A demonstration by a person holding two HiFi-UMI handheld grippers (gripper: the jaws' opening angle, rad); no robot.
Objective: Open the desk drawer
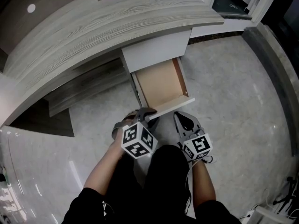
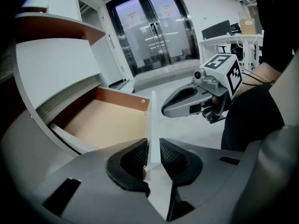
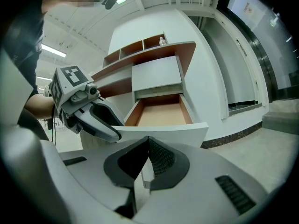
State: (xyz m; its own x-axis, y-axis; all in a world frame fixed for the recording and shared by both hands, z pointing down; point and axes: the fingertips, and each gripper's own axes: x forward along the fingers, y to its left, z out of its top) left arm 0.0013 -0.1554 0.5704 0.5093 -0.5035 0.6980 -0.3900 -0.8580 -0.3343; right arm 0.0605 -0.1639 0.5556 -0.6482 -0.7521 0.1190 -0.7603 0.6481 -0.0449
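Head view: we look down on the drawer (image 1: 161, 84), pulled out from under the desk (image 1: 107, 29)
Our left gripper (image 1: 145, 114) has its fingers apart astride the drawer's front edge; our right gripper (image 1: 180, 119) has its fingers together, empty, just beside that edge.

I see the desk drawer (image 1: 161, 85), a shallow open-topped box with reddish-brown side walls, a pale tan bottom and a thin white front panel (image 1: 170, 107), standing pulled well out of its white cabinet unit (image 1: 156, 50) beneath the curved grey wood-grain desk top (image 1: 117, 27). It sits level, its length running away from the unit towards me, with the front panel upright at the near end and overhanging both side walls. In the left gripper view I can make out a small screw head (image 2: 142, 101) on the inner wall by the panel.
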